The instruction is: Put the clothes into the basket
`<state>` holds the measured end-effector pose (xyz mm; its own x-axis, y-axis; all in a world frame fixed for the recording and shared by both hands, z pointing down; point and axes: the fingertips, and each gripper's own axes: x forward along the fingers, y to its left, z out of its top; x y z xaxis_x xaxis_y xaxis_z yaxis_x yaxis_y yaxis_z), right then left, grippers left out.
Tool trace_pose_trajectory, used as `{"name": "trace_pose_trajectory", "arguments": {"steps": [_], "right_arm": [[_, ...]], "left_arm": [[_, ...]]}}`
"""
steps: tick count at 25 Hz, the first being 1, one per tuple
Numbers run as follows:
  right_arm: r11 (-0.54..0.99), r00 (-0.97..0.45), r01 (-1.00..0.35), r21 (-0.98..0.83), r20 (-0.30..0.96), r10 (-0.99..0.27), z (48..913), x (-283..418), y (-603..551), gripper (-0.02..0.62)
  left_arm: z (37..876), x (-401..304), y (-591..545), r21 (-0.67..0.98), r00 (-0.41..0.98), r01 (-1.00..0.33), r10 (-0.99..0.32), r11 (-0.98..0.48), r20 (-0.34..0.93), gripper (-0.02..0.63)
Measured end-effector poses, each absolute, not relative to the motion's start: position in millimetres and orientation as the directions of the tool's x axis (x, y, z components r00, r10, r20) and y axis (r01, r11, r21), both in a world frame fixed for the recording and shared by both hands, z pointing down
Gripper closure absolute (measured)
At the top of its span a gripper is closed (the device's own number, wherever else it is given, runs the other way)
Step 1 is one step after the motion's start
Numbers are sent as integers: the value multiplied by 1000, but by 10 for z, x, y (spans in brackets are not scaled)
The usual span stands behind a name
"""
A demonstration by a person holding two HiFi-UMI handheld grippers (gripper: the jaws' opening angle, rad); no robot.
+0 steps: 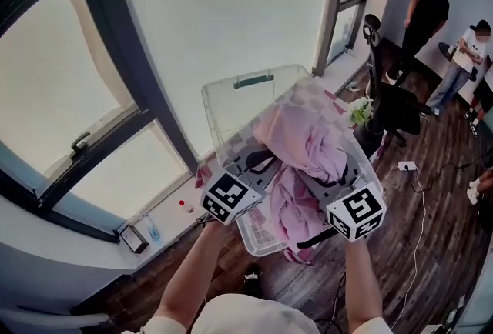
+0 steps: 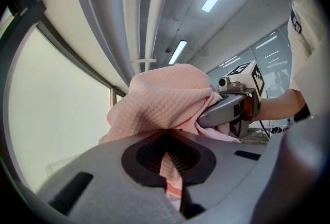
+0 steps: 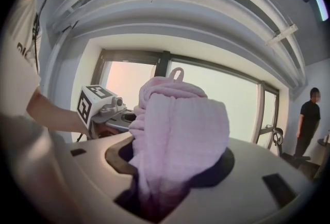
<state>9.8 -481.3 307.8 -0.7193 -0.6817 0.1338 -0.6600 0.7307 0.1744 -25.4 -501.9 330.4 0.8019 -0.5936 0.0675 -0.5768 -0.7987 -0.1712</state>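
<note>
Head view: my left gripper [image 1: 258, 167] has its jaws clamped on a thin fold of the pink quilted fabric garment [image 1: 304, 141]. The garment bulges up just ahead of those jaws and drapes between both pairs. Beyond and below the jaws sits the clear plastic basket [image 1: 231, 98]. My right gripper [image 1: 333, 175] has its jaws partly apart, clamped around a thick bunch of the same garment.

I log the clothes [image 1: 304, 148] as pale pink all over, in a small quilted check; the strip in the left gripper [image 2: 167, 158] carries a coral-red band. Basket [image 1: 223, 105] clear plastic, handle [image 1: 254, 81] dark green. Left gripper and right gripper [image 3: 165, 181] read grey with black recesses, cubes [image 1: 229, 198] white with black square markers. Floor [image 1: 439, 171] dark brown planks.
</note>
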Motion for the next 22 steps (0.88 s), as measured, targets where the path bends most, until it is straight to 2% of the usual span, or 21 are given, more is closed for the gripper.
{"name": "trace_pose_trajectory", "arguments": {"steps": [8, 13, 18, 22], "right_arm": [[698, -673, -704, 127, 192, -714, 3703, -32, -5487, 351], [664, -631, -747, 32, 283, -723, 4151, 118, -5860, 351], [614, -566, -789, 6, 379, -732, 4478, 332, -6167, 351], [613, -528, -790, 15, 492, -692, 4887, 321, -6311, 351]], "left_arm": [[3852, -337, -5764, -156, 805, -549, -570, -821, 163, 592], [4167, -241, -6057, -156, 788, -531, -553, -833, 271, 591], [4181, -106, -6085, -162, 828, -494, -519, -854, 214, 591], [4293, -104, -6101, -127, 847, -493, -509, -861, 157, 591]]}}
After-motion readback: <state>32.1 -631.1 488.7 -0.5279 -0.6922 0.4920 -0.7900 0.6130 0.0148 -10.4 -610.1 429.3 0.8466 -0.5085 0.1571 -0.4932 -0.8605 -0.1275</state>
